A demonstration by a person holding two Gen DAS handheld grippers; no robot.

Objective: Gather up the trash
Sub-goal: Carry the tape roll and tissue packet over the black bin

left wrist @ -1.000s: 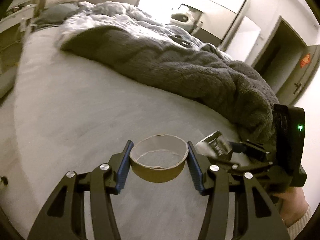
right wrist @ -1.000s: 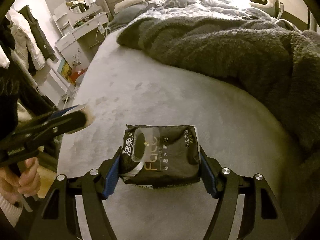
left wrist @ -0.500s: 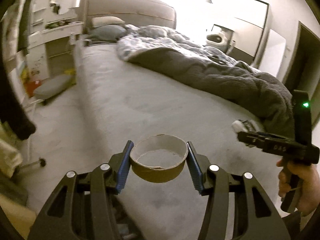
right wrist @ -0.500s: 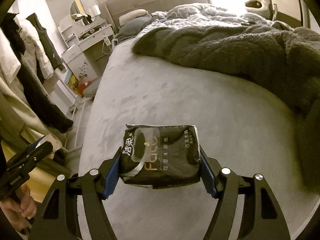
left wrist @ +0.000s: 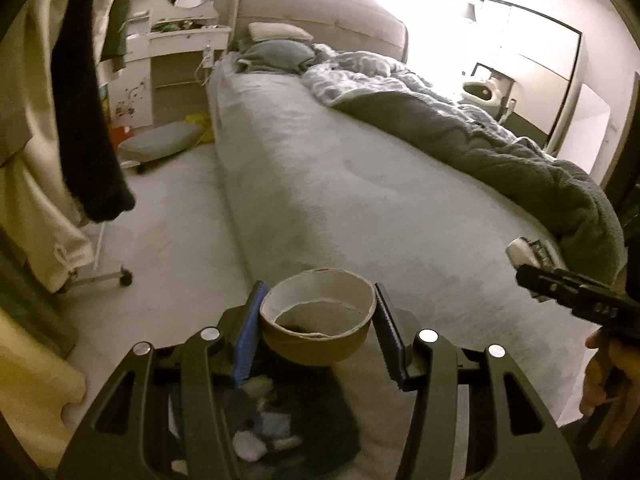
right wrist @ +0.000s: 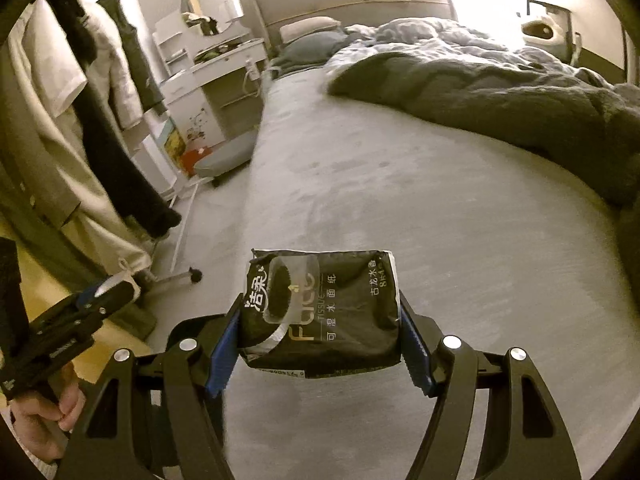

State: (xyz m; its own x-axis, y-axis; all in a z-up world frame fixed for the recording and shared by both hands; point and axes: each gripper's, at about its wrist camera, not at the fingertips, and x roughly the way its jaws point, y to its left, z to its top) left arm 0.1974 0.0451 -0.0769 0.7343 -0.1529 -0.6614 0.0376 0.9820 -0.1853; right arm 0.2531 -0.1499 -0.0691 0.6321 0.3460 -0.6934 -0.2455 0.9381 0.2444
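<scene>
My left gripper [left wrist: 318,322] is shut on a brown cardboard tape ring [left wrist: 316,330] and holds it in the air over the near corner of the grey bed [left wrist: 340,184]. Just below it stands a dark trash bin [left wrist: 280,424] with white crumpled scraps inside. My right gripper [right wrist: 320,338] is shut on a black tissue pack [right wrist: 324,312] with white lettering, held above the bed. The right gripper also shows at the right edge of the left wrist view [left wrist: 568,292], and the left gripper at the lower left of the right wrist view [right wrist: 92,304].
A dark grey blanket [left wrist: 500,160] is bunched along the bed's right side, pillows [left wrist: 276,44] at the head. Hanging clothes [left wrist: 72,112] on a wheeled rack fill the left. A grey stool [left wrist: 160,142] and a white dresser [right wrist: 208,80] stand by the bed.
Both grippers have pulled back from the bed and swung left, each still holding its item. The trash bin has come into view under the left gripper.
</scene>
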